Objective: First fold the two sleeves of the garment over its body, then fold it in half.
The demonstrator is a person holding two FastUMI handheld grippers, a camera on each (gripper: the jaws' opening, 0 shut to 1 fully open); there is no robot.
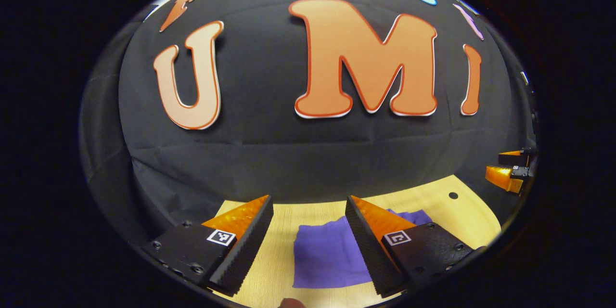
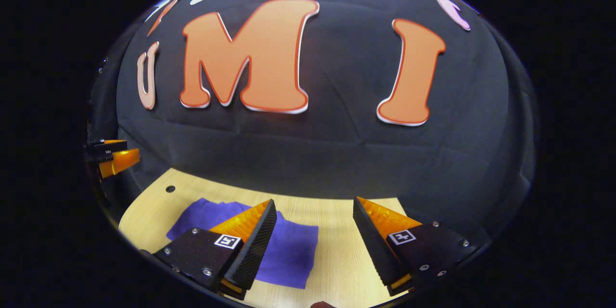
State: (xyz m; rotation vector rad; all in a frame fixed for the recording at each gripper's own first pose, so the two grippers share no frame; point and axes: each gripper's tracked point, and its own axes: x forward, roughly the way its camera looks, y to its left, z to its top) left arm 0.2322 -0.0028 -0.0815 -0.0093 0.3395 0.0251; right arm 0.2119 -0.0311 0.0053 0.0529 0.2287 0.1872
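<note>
Purple garment (image 1: 327,255) flat on the table (image 1: 433,202), a compact rectangle, no loose sleeves visible; likely sleeves folded, possibly the half fold too. Left gripper (image 1: 308,245) and right gripper (image 2: 313,245) raised above it, fingers spread apart, holding nothing.

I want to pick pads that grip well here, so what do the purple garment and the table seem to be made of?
Garment: looks like soft woven or knit cloth with a matte finish; it lies limp with gentle creases and no shine. The exact fibre cannot be told.
Table: looks like pale wood or a wood-look laminate, smooth with a slight sheen; faint straight grain lines run across it, and a small dark hole sits near one edge.
</note>
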